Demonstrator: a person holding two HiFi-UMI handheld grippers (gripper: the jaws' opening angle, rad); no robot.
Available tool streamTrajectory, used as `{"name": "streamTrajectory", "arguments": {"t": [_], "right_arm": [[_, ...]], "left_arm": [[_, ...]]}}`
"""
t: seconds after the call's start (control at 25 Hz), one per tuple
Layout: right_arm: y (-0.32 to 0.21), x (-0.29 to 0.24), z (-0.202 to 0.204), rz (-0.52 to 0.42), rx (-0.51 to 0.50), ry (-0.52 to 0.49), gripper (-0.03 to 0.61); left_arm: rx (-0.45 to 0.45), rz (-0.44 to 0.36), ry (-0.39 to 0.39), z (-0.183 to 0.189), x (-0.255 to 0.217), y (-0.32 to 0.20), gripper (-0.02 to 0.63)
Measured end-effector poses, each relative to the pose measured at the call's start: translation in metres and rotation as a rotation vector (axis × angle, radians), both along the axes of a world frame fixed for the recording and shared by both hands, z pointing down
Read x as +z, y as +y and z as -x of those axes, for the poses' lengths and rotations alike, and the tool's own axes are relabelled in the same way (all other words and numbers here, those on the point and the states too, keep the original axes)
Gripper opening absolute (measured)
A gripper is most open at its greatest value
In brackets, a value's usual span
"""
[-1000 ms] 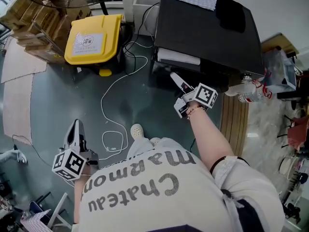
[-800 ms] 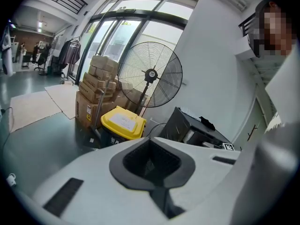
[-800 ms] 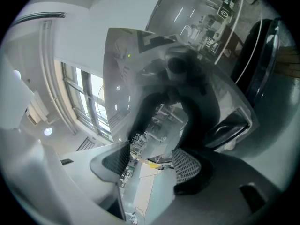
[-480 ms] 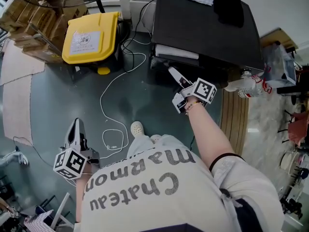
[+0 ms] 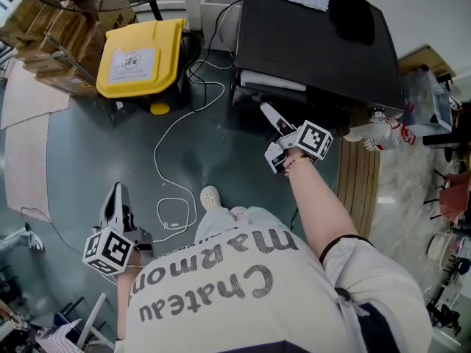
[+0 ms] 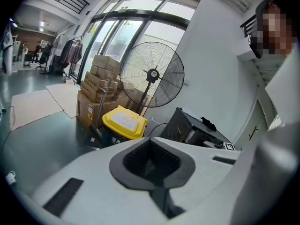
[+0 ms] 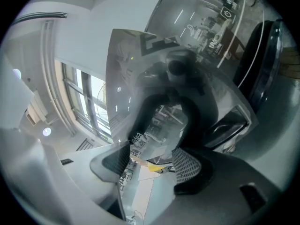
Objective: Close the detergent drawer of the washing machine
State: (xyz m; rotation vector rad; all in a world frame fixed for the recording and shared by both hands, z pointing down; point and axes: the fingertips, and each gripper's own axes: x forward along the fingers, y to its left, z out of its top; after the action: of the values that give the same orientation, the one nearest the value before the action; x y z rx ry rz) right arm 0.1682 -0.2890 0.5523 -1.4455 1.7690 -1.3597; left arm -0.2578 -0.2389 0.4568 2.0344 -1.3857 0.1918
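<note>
The black washing machine [image 5: 316, 43] stands at the top of the head view. Its detergent drawer [image 5: 274, 82] shows as a thin white strip sticking out of the front. My right gripper [image 5: 266, 112] points at the machine's front just below that strip. In the right gripper view the right gripper [image 7: 152, 161] is open, with nothing between its pads, close up against the glossy front panel [image 7: 154, 64]. My left gripper [image 5: 114, 197] hangs low at the left, far from the machine, and is shut and empty [image 6: 152, 165].
A yellow-lidded bin [image 5: 140, 57] and cardboard boxes [image 5: 59, 28] stand left of the machine. A white cable [image 5: 173, 145] loops over the floor. A plastic bottle [image 5: 379, 134] lies to the right, by a wooden platform [image 5: 357, 182]. A big fan [image 6: 152, 74] stands behind the bin.
The right gripper has moved closer to the machine's front. The white strip of the drawer shows narrower than a second ago. The left gripper has barely moved.
</note>
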Motion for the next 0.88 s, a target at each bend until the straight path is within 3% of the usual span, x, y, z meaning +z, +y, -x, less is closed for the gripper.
{"name": "streamTrajectory", "arguments": {"t": [0.08,0.16,0.36,0.88], "right_arm": [[-0.003,-0.003,-0.001,-0.018,0.012,-0.001,0.279],[-0.004,0.000,-0.005,0.020,0.045,0.005,0.279],[-0.015,-0.012,-0.002,-0.082,0.012,-0.008,0.279],[-0.023,-0.009,-0.008,-0.042,0.060,-0.011,0.279]], "left_arm": [[0.002,-0.001,0.000,0.000,0.000,-0.001,0.008],[0.003,0.001,0.000,0.000,0.001,-0.001,0.008],[-0.001,0.005,0.001,0.001,0.002,-0.001,0.008],[0.002,0.012,0.001,0.002,0.004,-0.003,0.009]]}}
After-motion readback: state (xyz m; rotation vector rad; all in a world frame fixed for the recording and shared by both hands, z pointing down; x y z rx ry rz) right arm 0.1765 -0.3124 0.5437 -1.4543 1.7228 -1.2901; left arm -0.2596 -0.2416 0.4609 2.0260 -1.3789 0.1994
